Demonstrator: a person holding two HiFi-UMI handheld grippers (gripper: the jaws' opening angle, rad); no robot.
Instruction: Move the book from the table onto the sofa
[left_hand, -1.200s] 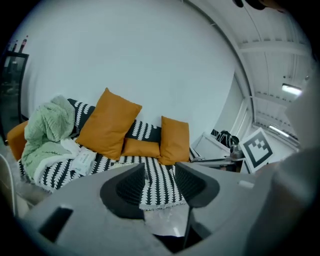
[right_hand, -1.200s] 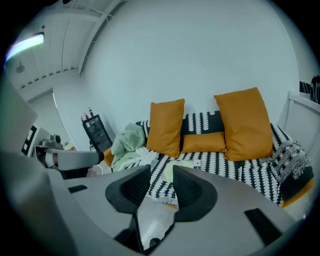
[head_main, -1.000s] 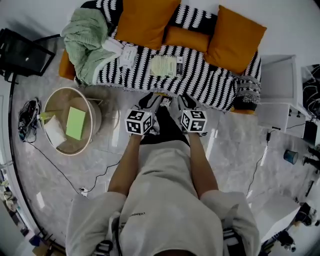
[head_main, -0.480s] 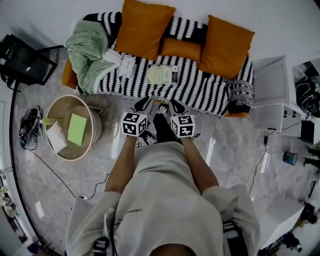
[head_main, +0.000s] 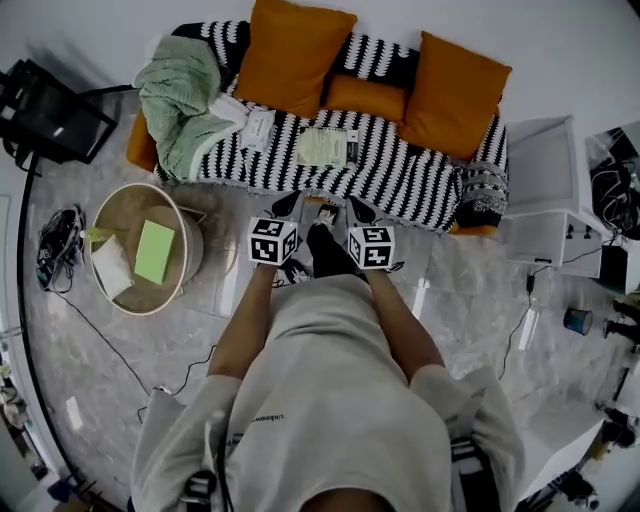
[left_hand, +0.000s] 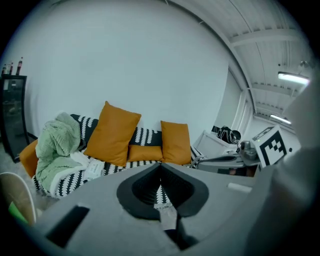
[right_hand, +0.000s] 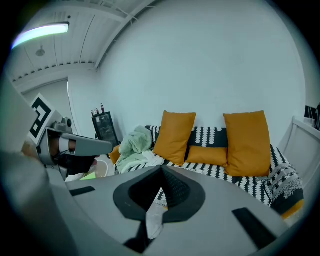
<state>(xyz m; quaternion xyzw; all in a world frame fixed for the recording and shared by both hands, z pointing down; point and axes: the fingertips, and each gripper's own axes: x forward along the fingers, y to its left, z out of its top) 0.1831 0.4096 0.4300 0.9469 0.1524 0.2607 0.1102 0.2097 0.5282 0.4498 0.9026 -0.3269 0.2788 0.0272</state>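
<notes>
A pale book (head_main: 325, 147) lies flat on the striped sofa (head_main: 400, 175), in the middle of the seat. Both of my grippers hang side by side just in front of the sofa's front edge, over the floor. My left gripper (head_main: 287, 207) is shut with nothing between its jaws. The right gripper (head_main: 359, 210) is likewise shut and empty. In the left gripper view the jaws (left_hand: 160, 165) meet and point at the sofa; the right gripper view shows the same (right_hand: 161, 169). A green book (head_main: 154, 250) lies on the round table (head_main: 185, 215) at the left.
Three orange cushions (head_main: 290, 55) lean on the sofa back, and a green blanket (head_main: 185, 100) is heaped at its left end beside a white booklet (head_main: 258, 127). A black stand (head_main: 45, 110) is far left, a white cabinet (head_main: 545, 170) right. Cables (head_main: 110, 335) trail across the floor.
Both grippers have closed from open to shut and drawn back a little from the sofa's edge. The pale book stays where it lay on the seat.
</notes>
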